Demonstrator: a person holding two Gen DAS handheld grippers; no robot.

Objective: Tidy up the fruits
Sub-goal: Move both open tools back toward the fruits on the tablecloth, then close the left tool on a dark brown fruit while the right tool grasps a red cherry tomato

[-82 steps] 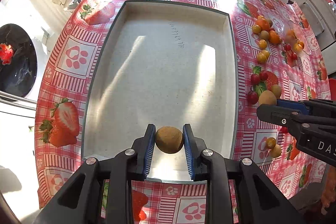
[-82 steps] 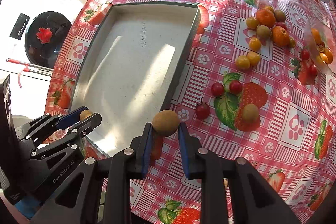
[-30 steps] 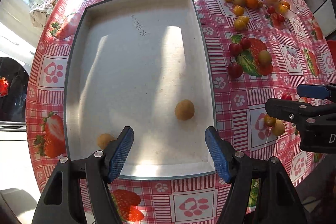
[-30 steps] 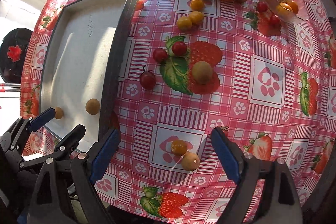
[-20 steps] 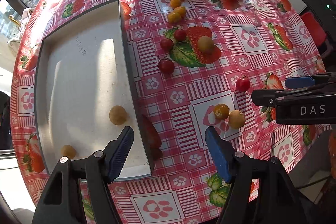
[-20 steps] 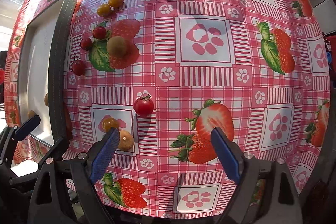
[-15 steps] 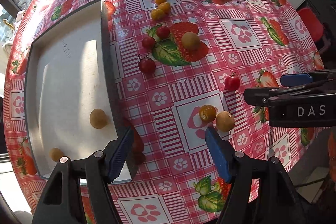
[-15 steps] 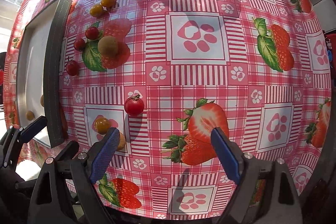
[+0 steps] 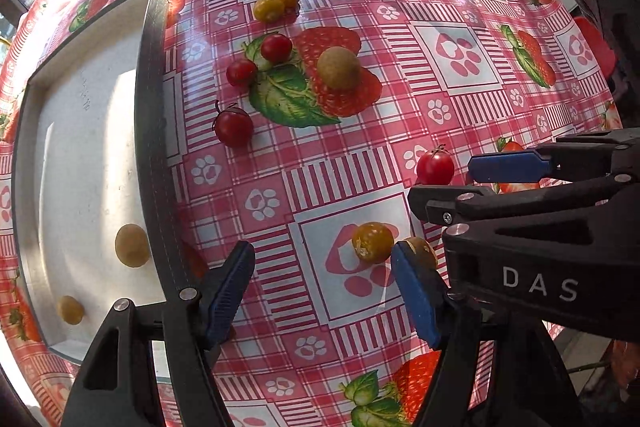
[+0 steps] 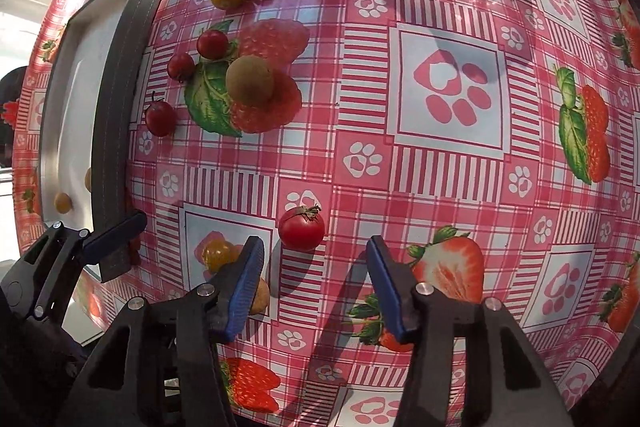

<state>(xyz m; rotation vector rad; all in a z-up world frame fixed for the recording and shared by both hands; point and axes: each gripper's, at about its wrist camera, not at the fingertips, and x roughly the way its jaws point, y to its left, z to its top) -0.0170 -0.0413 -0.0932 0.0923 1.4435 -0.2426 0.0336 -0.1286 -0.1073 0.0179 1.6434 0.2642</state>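
Red tomato (image 10: 301, 228) beyond right tool (image 10: 316, 285) | both tools wide | left tool (image 9: 322, 291) beside tray rim (image 9: 150, 131)

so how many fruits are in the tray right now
2, both round and tan: a larger one beside the tray's right wall, and a smaller one in the near-left corner. None appear hidden.

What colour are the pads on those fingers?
Blue pads, on black fingers; clearest in the right wrist view.

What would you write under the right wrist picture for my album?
Open right gripper hovers by a red tomato on the strawberry tablecloth, tray at left.
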